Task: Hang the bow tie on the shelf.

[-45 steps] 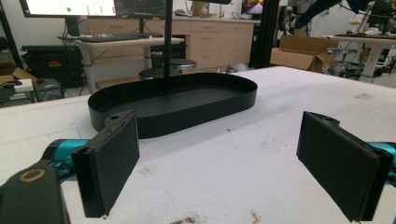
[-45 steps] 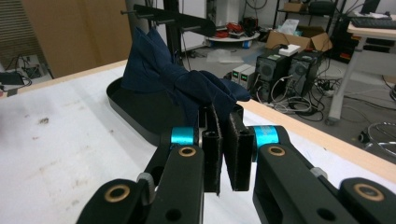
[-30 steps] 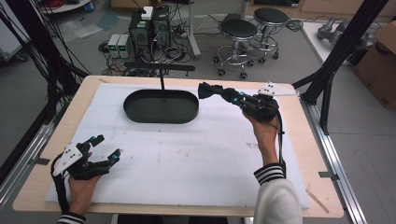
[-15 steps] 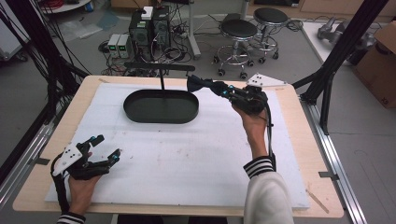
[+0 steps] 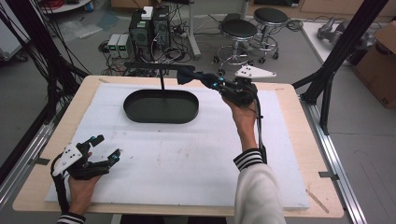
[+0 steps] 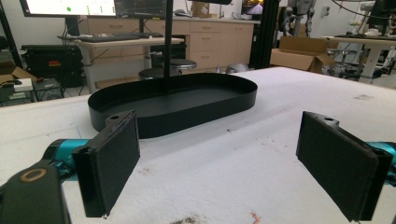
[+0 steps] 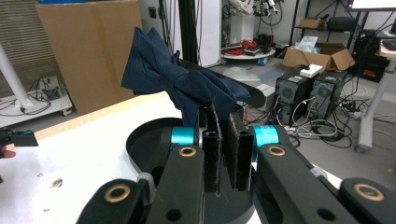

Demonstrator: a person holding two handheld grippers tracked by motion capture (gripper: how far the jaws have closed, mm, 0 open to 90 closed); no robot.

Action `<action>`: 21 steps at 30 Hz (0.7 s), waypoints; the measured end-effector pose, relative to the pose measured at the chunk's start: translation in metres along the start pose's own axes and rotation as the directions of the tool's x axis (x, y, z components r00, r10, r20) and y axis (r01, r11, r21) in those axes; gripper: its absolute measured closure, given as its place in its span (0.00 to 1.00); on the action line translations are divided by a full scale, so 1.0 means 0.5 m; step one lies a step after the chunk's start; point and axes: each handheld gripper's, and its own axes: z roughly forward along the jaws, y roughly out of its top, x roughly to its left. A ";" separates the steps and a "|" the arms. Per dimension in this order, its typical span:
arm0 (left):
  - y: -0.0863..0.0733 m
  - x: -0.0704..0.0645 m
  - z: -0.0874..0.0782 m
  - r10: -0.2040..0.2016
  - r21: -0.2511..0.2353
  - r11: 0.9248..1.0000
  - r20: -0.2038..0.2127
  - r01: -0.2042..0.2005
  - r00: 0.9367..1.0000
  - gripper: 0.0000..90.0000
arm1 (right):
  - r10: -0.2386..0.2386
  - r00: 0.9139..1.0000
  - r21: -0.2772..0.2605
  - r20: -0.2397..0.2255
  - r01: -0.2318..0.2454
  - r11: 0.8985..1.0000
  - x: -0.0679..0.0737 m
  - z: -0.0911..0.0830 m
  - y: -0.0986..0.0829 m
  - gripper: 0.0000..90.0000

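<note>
Right gripper view: the right gripper (image 7: 223,140) is seen from behind, its two black jaws brought almost together on a dark blue bow tie (image 7: 180,84).
Grip: the jaws are narrow, and one wing of the bow tie is pinched between them; the rest of the cloth stands up and to the left, above the jaws.
Right gripper, high view: it (image 5: 191,77) is held in the air by the right hand (image 5: 243,105), over the far edge of the table, just beyond the far right end of the tray; the bow tie (image 5: 185,75) is seen at its tip.
Left gripper view: the left gripper (image 6: 219,163) is shown with its jaws wide apart, and nothing is held between them.
Left gripper, high view: it (image 5: 108,148) is kept low at the near left corner by the left hand (image 5: 81,184), close to the white mat (image 5: 187,158).
Tray: a black oval tray (image 5: 161,106) is placed on the far part of the mat, and a thin black post (image 5: 162,80) rises from its far side; a dark crossbar is carried at the top of the post.
Tray, left gripper view: it (image 6: 173,105) lies well ahead of the open jaws.
Table: the mat is laid on a wooden table (image 5: 299,121).
Background: two stools (image 5: 252,30) and computer cases (image 5: 149,28) are seen on the floor behind the table.
</note>
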 end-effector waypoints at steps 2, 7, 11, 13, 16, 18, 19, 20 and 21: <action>0.000 0.000 0.000 0.000 0.000 1.000 0.000 0.000 1.000 0.15 | 0.004 1.000 -0.005 -0.006 -0.004 1.000 0.000 0.007 0.002 0.96; 0.000 0.000 0.000 0.001 0.000 1.000 0.000 -0.001 1.000 0.15 | 0.008 1.000 0.000 -0.012 -0.008 1.000 0.003 0.021 0.009 0.96; 0.000 0.000 0.000 0.000 -0.001 1.000 0.000 0.000 1.000 0.15 | 0.006 1.000 -0.009 -0.018 -0.006 1.000 0.006 0.029 0.021 0.96; 0.000 0.000 0.000 0.000 -0.001 1.000 0.000 0.000 1.000 0.15 | 0.001 1.000 -0.017 -0.017 -0.001 1.000 0.007 0.033 0.026 0.96; 0.000 0.000 -0.001 0.003 -0.002 1.000 0.000 -0.003 1.000 0.15 | 0.002 1.000 -0.008 -0.017 -0.002 1.000 0.007 0.043 0.032 0.96; 0.000 0.001 -0.001 0.002 -0.002 1.000 0.001 -0.002 1.000 0.15 | 0.007 1.000 -0.014 -0.016 -0.008 1.000 0.005 0.049 0.033 0.96; 0.000 0.001 -0.001 0.001 -0.003 1.000 0.001 -0.001 1.000 0.15 | 0.009 1.000 -0.011 -0.013 -0.009 1.000 0.004 0.052 0.033 0.96; 0.000 0.001 -0.001 0.000 -0.003 1.000 0.001 0.000 1.000 0.15 | 0.009 1.000 -0.009 -0.012 -0.009 1.000 0.003 0.055 0.032 0.96; 0.000 0.001 -0.001 0.000 -0.003 1.000 0.001 0.000 1.000 0.15 | 0.012 1.000 -0.008 -0.012 -0.012 1.000 0.001 0.058 0.032 0.96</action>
